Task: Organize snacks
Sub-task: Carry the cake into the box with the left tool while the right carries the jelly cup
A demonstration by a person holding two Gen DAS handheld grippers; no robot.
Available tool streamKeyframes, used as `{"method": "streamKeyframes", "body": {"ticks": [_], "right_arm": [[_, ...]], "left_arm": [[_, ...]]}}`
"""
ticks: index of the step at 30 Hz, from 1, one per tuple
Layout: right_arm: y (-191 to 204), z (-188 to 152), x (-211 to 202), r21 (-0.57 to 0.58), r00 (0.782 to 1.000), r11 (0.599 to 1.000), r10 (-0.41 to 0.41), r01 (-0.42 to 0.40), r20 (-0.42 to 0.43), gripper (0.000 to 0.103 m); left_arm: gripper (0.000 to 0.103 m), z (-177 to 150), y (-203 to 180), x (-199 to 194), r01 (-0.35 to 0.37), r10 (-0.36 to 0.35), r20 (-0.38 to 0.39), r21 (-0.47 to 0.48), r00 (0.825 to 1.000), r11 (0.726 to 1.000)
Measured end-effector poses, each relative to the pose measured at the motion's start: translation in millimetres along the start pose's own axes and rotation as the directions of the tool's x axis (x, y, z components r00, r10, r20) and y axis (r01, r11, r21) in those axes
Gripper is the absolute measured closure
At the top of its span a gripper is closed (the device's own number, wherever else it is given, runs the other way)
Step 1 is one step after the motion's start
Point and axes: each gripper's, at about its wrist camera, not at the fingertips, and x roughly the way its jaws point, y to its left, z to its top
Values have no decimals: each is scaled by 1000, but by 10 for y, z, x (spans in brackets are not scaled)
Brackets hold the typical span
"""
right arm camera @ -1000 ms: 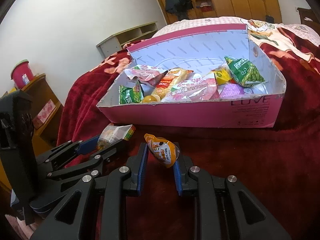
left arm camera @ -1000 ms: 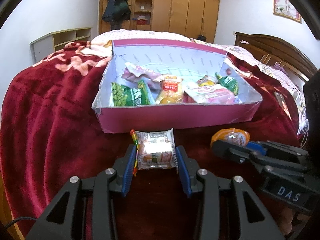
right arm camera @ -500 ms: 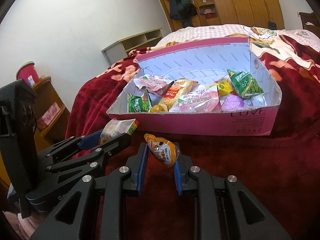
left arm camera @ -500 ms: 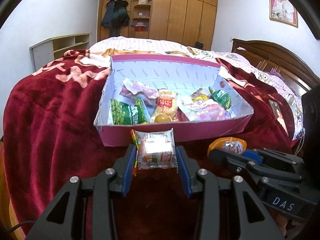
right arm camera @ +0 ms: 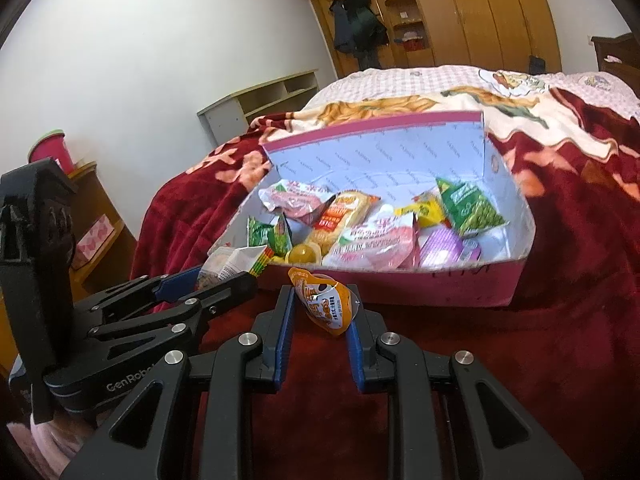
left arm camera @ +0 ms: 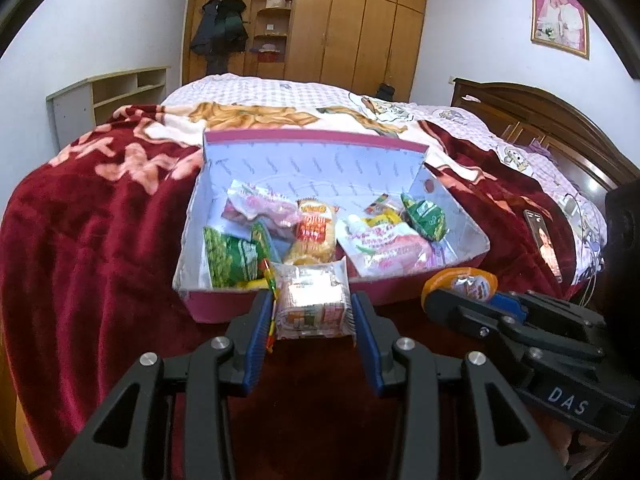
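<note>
My left gripper (left arm camera: 312, 316) clamps a clear cake pack (left arm camera: 311, 307); my right gripper (right arm camera: 320, 312) pinches an orange jelly cup (right arm camera: 326, 304). The pink box (right arm camera: 400, 286) sits at twelve o'clock. Risk: I think the cup, pinched by its edge, slips short of the box's front wall.

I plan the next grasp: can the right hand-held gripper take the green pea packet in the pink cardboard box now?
Probably not: the right hand-held gripper is shut on an orange snack pouch.

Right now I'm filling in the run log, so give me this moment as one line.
left gripper: shut on clear cracker pack | right gripper: shut on orange snack pouch | pink box: holds snacks, both packs still outside
</note>
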Motion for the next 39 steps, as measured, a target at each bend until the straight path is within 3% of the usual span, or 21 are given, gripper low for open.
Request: {"method": "streamKeyframes", "body": {"ticks": [17, 39], "right_arm": [[-156, 326, 60, -12, 997, 998, -69, 69, 31, 78], [-620, 602, 338, 24, 976, 979, -205, 204, 76, 78]], "left_arm": [[61, 359, -83, 99, -18, 17, 60, 7, 998, 1000], [61, 658, -211, 709, -61, 60, 63, 13, 996, 998]]}}
